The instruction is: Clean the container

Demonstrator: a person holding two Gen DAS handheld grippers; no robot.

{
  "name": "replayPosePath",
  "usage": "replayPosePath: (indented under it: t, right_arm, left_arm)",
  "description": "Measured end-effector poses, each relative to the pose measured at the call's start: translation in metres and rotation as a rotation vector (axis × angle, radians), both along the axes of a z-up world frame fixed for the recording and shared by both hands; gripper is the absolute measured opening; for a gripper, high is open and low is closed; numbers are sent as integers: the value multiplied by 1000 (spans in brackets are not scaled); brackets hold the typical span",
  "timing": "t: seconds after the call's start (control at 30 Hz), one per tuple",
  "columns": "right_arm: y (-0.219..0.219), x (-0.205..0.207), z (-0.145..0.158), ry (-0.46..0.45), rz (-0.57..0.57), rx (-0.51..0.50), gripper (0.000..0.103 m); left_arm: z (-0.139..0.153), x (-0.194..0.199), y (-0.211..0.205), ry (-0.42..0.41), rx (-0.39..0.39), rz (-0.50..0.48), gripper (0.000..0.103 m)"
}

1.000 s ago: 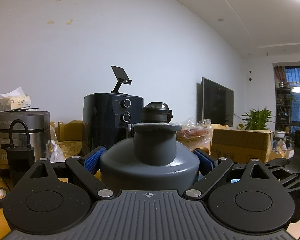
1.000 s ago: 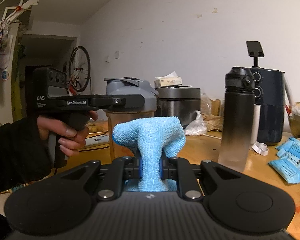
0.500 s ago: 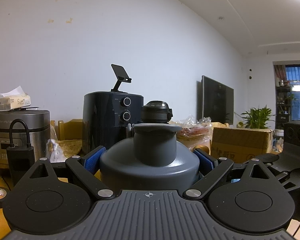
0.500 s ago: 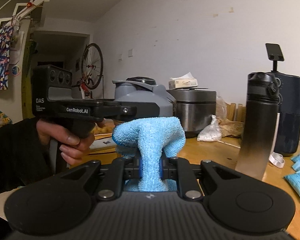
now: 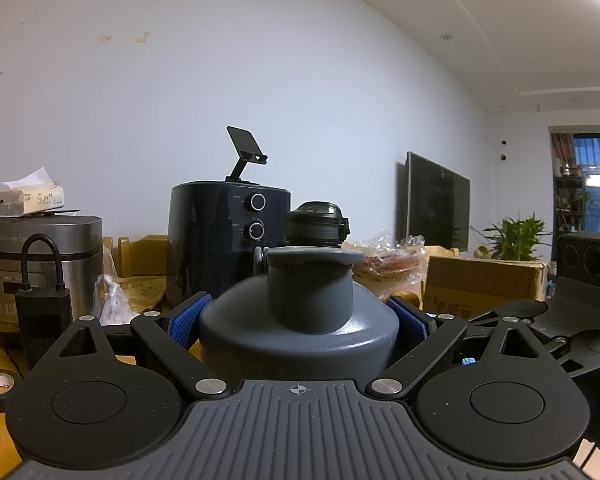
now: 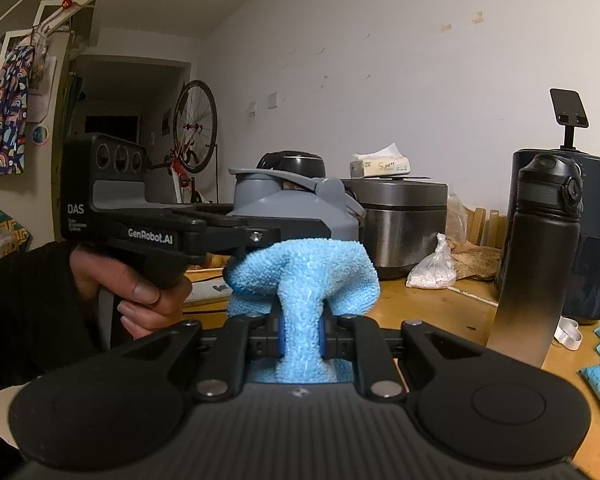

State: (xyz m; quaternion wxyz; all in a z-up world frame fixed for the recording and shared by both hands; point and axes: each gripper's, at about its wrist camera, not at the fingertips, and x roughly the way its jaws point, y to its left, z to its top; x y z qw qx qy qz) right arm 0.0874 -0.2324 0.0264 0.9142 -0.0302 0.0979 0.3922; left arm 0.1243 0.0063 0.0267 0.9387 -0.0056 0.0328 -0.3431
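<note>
Right wrist view first: the wooden table [image 6: 452, 308] carries the clutter, and the grey-lidded container [image 6: 296, 208] now fills more of the picture than it did 1 second ago, when it stood farther off behind the blue cloth [image 6: 304, 276]. It has also slid toward the picture's centre, so the cloth's bunched top now sits just below and in front of the lid, apparently near it; whether they touch I cannot tell. That reads as the approach closing, with wiping about to start rather than under way.

In the left wrist view almost nothing has shifted: the container [image 5: 300, 320] sits between the 2 blue pads as before, with the left gripper [image 5: 300, 316] clamped around its shoulder and holding it steady above the table. Only the other device's black body at the right edge has crept further into the picture.

The right gripper [image 6: 300, 336] stays pinched tight on the cloth, jaws nearly together. The black bottle [image 6: 540, 256] has drifted toward the right edge.
</note>
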Motion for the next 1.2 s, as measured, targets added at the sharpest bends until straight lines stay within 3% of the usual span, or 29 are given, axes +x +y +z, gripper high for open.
replayPosePath:
  t: [0.57,1.2]
  right_arm:
    - [11,6,-14,81,-5,-104,8]
    - [38,21,-59,234,15,-295,7]
  left_arm:
    - [1,-4,-6,-10,24,16,95]
    - [0,-4,-6,-9,22,22,95]
